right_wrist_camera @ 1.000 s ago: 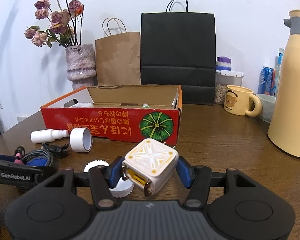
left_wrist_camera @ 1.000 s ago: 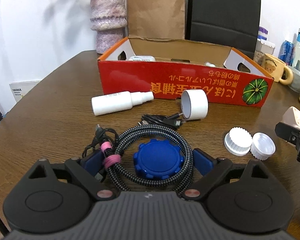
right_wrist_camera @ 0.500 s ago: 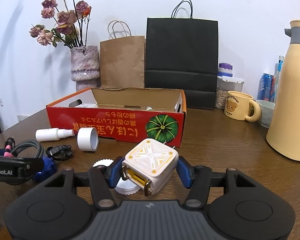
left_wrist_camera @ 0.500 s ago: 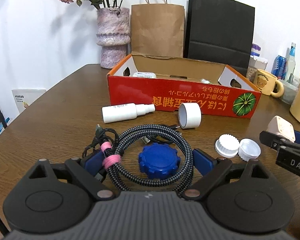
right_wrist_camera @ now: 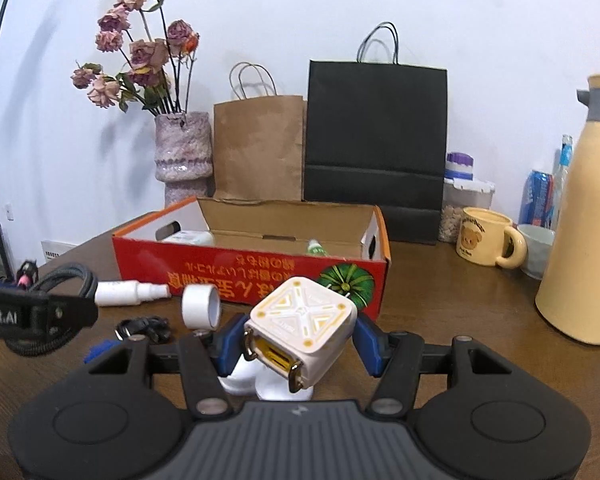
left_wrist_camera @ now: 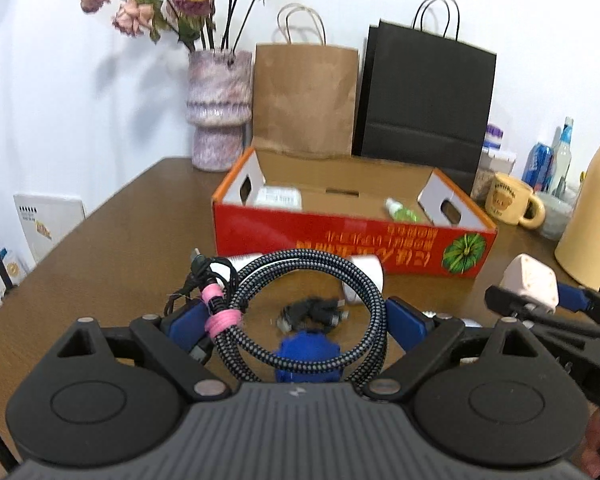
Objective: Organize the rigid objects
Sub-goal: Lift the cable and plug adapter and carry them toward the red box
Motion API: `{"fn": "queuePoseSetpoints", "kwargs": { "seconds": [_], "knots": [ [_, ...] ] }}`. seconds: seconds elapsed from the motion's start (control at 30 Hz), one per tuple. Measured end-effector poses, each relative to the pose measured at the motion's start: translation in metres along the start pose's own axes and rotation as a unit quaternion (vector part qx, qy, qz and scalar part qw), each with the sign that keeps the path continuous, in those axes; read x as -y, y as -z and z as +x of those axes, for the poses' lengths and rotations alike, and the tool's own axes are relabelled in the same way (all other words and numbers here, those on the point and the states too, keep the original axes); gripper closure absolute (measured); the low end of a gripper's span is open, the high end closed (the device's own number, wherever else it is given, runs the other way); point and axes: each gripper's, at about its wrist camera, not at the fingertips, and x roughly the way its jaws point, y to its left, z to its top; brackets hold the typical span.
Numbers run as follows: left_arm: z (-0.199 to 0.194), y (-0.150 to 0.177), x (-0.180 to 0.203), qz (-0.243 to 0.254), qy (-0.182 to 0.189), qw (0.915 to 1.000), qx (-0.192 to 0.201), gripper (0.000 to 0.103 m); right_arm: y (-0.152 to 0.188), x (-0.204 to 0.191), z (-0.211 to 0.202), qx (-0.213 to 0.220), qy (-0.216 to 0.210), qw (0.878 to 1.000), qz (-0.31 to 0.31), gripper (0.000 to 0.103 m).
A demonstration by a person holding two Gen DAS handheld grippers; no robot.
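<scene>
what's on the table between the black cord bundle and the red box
In the right wrist view, a white tape roll and a white spray bottle lie before the red box.

The left gripper [left_wrist_camera: 300, 320] was held above the table, its 2 blue-padded fingers [left_wrist_camera: 186, 320] closed against the sides of a coiled braided cable [left_wrist_camera: 300, 264] (the coil stood between them, lifted). The right gripper [right_wrist_camera: 296, 340] was also held aloft, level and pointing forward, its 2 blue pads [right_wrist_camera: 366, 340] pressed on opposite faces of a white cube charger [right_wrist_camera: 300, 328]. In the left wrist view the right gripper [left_wrist_camera: 532, 288] sat just to the right, at about the same height.
</scene>
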Motion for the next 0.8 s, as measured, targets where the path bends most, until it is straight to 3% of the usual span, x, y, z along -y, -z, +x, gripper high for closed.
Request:
{"fn": "queuePoseSetpoints", "kwargs": {
  "seconds": [0.47,0.8],
  "knots": [
    [0.01,-0.043,-0.005,-0.023,0.003,0.9993,0.029,0.009,-0.038,-0.013,0.012,0.024,-0.001,1.0,-0.013,0.046],
    [0.039,-0.071,-0.003,-0.041,-0.004,0.9985,0.034,0.009,-0.061,-0.016,0.043,0.03,-0.001,1.0,-0.01,0.046]
  ]
}}
